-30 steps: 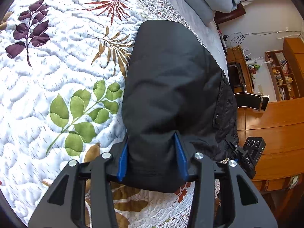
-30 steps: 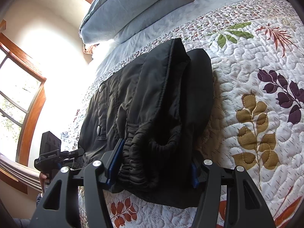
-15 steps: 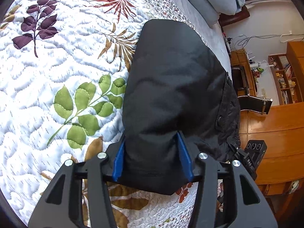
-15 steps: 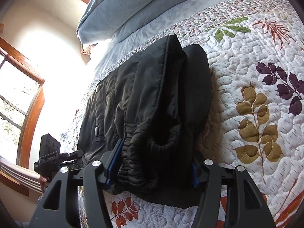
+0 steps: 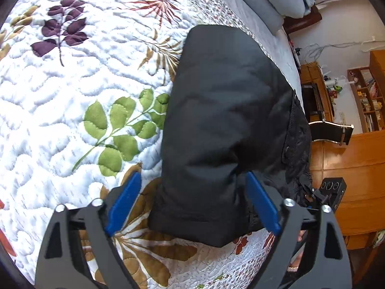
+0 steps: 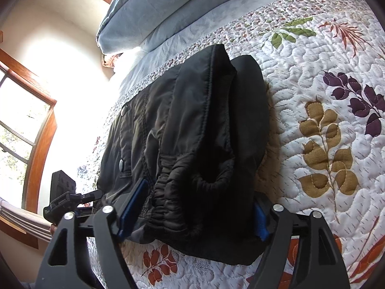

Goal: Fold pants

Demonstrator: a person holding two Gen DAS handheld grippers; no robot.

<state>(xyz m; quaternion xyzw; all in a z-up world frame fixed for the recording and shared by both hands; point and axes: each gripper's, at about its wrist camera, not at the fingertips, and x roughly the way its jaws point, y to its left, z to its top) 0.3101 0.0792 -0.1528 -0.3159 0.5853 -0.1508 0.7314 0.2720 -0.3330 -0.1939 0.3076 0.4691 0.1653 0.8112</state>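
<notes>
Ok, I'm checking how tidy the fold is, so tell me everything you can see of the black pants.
The black pants lie folded into a thick, puffy bundle on the leaf-print quilt. The fabric looks smooth and padded, with metal snaps, a gathered elastic cuff and stitched seams. The left gripper and right gripper, whose jaws have just been opening, stand open around the near end; its fabric lies against at least one pad of each.

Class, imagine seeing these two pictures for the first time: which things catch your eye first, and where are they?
A bundle of folded black pants lies on a white quilt stitched with coloured leaves. The left gripper and right gripper straddle its near end, jaws having just opened. Pale blue pillows sit behind, at the bed's head.
</notes>
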